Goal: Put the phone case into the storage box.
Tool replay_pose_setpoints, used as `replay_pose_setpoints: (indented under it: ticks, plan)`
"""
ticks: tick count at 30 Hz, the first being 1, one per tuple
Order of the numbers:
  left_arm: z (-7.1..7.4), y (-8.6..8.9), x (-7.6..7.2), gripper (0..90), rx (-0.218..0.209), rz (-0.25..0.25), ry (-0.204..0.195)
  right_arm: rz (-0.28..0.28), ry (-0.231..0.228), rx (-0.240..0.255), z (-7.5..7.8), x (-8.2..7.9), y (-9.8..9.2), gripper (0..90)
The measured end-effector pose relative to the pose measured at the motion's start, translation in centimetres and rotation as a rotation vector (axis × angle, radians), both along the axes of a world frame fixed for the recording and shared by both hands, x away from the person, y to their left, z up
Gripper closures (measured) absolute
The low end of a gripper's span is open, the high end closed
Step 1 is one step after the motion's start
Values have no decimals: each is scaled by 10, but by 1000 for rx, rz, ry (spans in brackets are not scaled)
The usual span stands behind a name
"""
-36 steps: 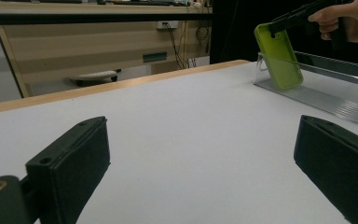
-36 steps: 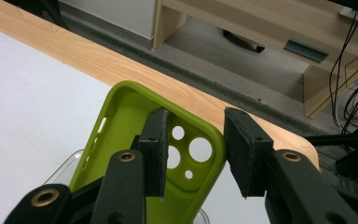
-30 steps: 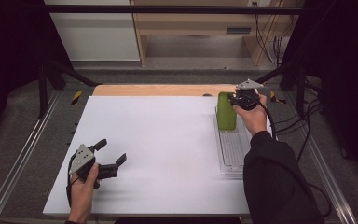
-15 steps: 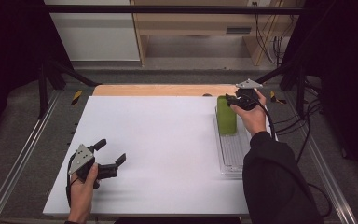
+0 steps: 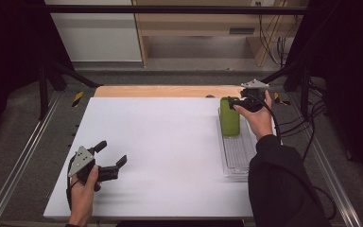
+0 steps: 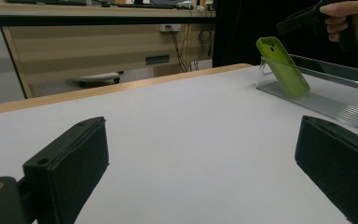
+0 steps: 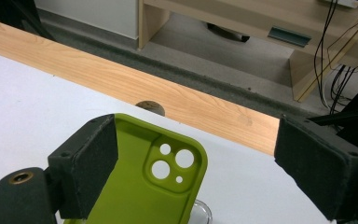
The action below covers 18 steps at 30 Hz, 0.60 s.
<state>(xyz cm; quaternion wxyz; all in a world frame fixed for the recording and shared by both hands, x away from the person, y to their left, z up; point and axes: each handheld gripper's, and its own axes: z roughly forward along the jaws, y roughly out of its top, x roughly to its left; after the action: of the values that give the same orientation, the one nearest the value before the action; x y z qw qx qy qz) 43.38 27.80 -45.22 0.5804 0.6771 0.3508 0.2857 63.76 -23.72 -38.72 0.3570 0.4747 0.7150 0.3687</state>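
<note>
On a clear stand (image 5: 238,153), lime-green phone case (image 5: 229,118), camera cutouts, leaning tilted, right hand-held gripper (image 7: 196,172) jaws just spreading

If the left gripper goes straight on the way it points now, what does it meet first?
Probably nothing near: the left gripper points across the bare white table. The green phone case leans on the clear rack off to the right.

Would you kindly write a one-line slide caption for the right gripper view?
Right gripper, jaws just opened, above a green phone case leaning on its clear stand.
</note>
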Motion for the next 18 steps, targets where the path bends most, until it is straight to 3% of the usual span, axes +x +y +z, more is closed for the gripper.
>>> replay_pose_setpoints:
  ticks: [18]
  plan:
    - [1, 1, 0, 18, 7, 0, -5, 10, 43, 84, 4, -4, 7, 99]
